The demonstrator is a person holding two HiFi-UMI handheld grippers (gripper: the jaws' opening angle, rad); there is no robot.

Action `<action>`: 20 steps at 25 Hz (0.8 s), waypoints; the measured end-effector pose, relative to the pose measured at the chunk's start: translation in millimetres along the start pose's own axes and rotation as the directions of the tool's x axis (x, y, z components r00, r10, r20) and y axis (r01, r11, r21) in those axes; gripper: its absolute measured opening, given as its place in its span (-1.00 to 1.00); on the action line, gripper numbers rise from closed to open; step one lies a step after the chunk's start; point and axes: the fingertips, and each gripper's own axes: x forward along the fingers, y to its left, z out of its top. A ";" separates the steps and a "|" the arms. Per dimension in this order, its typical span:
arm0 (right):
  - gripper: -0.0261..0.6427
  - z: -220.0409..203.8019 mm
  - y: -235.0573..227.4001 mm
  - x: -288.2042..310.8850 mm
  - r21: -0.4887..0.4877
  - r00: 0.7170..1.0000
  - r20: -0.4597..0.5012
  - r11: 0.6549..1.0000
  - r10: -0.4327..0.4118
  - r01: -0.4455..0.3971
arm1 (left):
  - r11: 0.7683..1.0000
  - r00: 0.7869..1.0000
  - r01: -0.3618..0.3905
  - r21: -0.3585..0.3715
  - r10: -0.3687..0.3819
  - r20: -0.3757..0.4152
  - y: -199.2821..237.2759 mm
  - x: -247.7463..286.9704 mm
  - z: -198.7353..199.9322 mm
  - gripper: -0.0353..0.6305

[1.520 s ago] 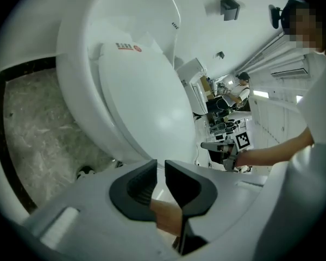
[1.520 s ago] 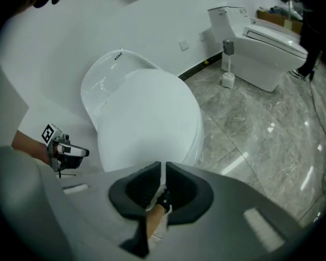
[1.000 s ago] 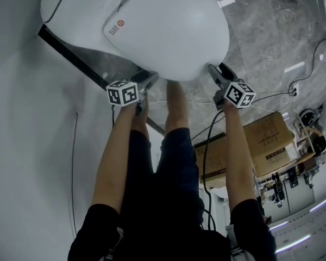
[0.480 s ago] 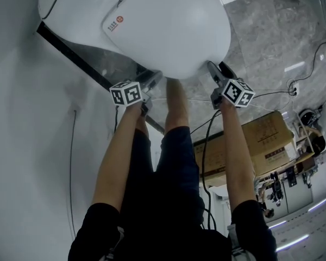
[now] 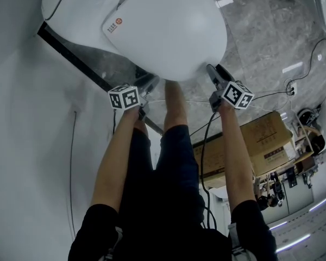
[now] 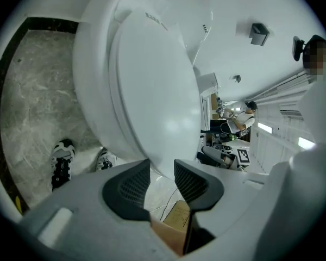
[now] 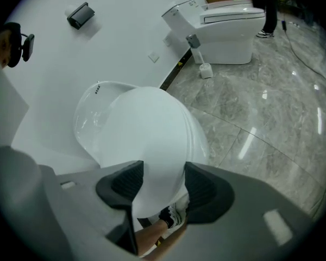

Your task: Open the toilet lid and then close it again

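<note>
The white toilet lid (image 5: 168,26) lies closed on the bowl, its rounded front end toward me. My left gripper (image 5: 151,81) is at the front rim's left side, rolled so one jaw is under the rim and one over it. In the left gripper view the lid (image 6: 152,91) ends between the jaw tips of the left gripper (image 6: 162,170); the jaws have just been closing and look pressed on it. My right gripper (image 5: 214,69) stands at the rim's right side. Its jaws have also just closed a little, but the right gripper (image 7: 164,173) is still apart around the lid (image 7: 146,140).
A white wall (image 5: 22,145) with a dark baseboard runs along the left. My legs (image 5: 174,124) and shoes (image 6: 62,165) stand before the bowl. Cardboard boxes (image 5: 263,140) and cables (image 5: 204,145) lie at the right. A second toilet (image 7: 228,29) stands farther off.
Both grippers have stayed at the lid's front rim, shifting only slightly. The lid is closed as before.
</note>
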 end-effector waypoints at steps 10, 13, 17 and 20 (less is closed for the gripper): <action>-0.44 5.6 2.1 -22.0 0.123 0.998 0.059 0.992 0.030 -0.037 | 0.999 0.999 0.034 -0.003 -0.034 0.000 -11.9 -7.5 0.2 -0.47; -0.64 8.3 0.3 -30.7 0.155 0.997 0.075 0.987 0.030 -0.042 | 0.998 0.998 0.059 -0.010 -0.059 -0.007 -18.0 -4.9 -0.8 -0.47; -0.70 9.5 4.6 -36.7 0.174 0.994 0.090 0.982 0.056 -0.071 | 0.998 0.998 0.058 -0.001 -0.058 -0.023 -21.0 -4.4 -1.5 -0.47; -0.73 11.5 6.8 -43.5 0.189 0.992 0.103 0.978 0.073 -0.092 | 0.997 0.997 0.069 -0.022 -0.070 -0.014 -25.4 -6.2 -2.0 -0.47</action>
